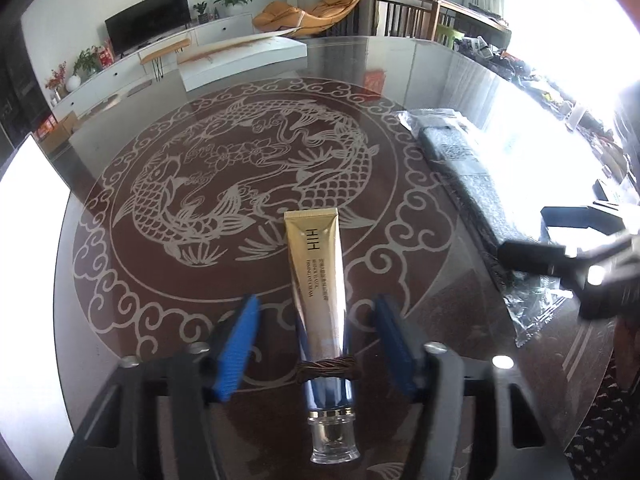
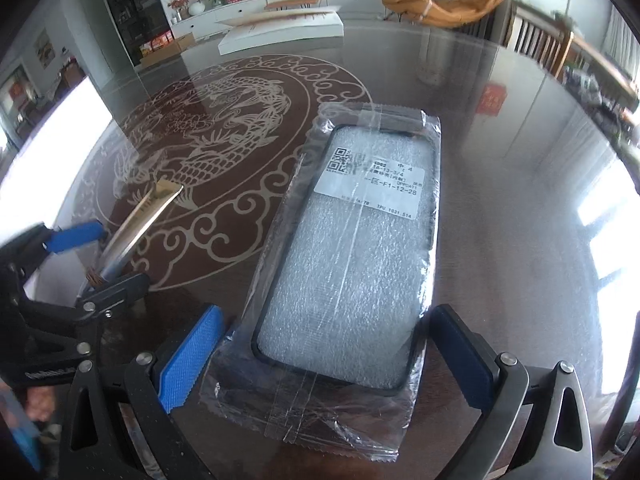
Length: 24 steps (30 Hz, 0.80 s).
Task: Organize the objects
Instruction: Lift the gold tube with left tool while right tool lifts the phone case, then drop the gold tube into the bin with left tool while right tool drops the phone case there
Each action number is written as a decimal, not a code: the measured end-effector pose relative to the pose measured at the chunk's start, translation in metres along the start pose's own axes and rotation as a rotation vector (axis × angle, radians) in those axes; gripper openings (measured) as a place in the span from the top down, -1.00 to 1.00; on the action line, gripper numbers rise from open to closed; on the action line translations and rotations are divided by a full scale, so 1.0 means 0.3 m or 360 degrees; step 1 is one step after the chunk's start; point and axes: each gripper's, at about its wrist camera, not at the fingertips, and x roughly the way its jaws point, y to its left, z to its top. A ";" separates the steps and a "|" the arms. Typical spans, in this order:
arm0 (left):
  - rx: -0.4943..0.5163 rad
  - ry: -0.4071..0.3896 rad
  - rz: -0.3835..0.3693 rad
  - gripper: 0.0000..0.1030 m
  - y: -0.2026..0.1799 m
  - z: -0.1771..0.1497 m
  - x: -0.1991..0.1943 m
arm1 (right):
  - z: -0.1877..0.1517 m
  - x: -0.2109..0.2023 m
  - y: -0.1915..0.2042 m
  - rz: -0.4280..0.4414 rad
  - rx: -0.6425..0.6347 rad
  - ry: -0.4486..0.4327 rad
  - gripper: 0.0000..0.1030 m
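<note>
A gold tube [image 1: 316, 264] with a clear cap and a brown woven band around its neck lies on the glass table [image 1: 420, 80]. It points away from me. My left gripper [image 1: 316, 300] straddles it, and a gap shows between each blue pad and the tube, so it is open. In the right wrist view the same tube [image 2: 148, 208] sits between the left gripper's [image 2: 120, 252] fingers. A phone case in clear wrap [image 2: 352, 260], with a white label, lies flat. My right gripper [image 2: 326, 312] stands open around its near end, one pad on each side.
The round table [image 2: 520, 200] has a carp pattern etched at its centre [image 1: 240, 168]. Its far edge curves past a white low bench [image 1: 240, 60]. The wrapped case [image 1: 460, 168] lies to the right of the tube. A hand [image 2: 40, 404] shows at the lower left.
</note>
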 end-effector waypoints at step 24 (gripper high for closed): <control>-0.0288 -0.0281 -0.0079 0.50 0.064 -0.104 -0.198 | 0.030 -0.119 0.040 -0.0066 0.0120 -0.0023 -0.50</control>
